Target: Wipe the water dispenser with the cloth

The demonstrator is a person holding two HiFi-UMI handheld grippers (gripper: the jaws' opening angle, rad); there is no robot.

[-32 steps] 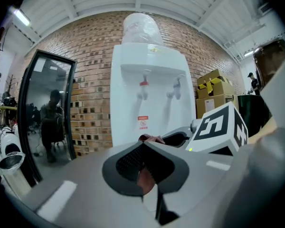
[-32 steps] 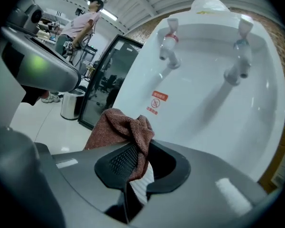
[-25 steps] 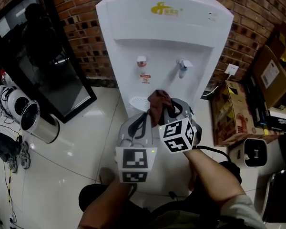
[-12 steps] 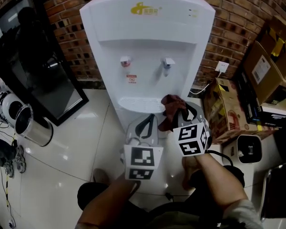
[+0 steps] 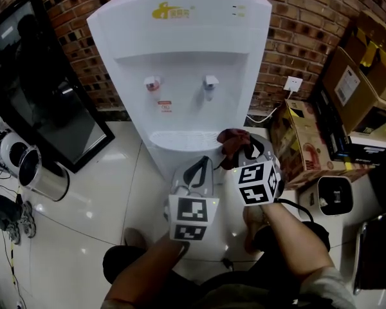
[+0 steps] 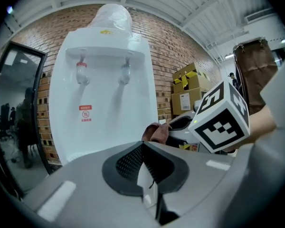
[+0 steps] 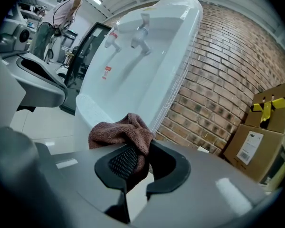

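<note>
So the right gripper [image 5: 237,152] has its jaws clamped on a bunched-up brown cloth [image 5: 232,140]. It sits right by the drip tray [image 5: 180,139] at the front right edge of the white water dispenser [image 5: 180,50]. Honestly can't tell if the cloth is actually touching it. The left gripper [image 5: 202,164] is just beside it, lower front of the dispenser, jaws closed with nothing in them. Red tap [image 5: 152,82] and blue tap [image 5: 210,81] are up above. Cardboard boxes [image 5: 357,82] are off to the right.
</note>
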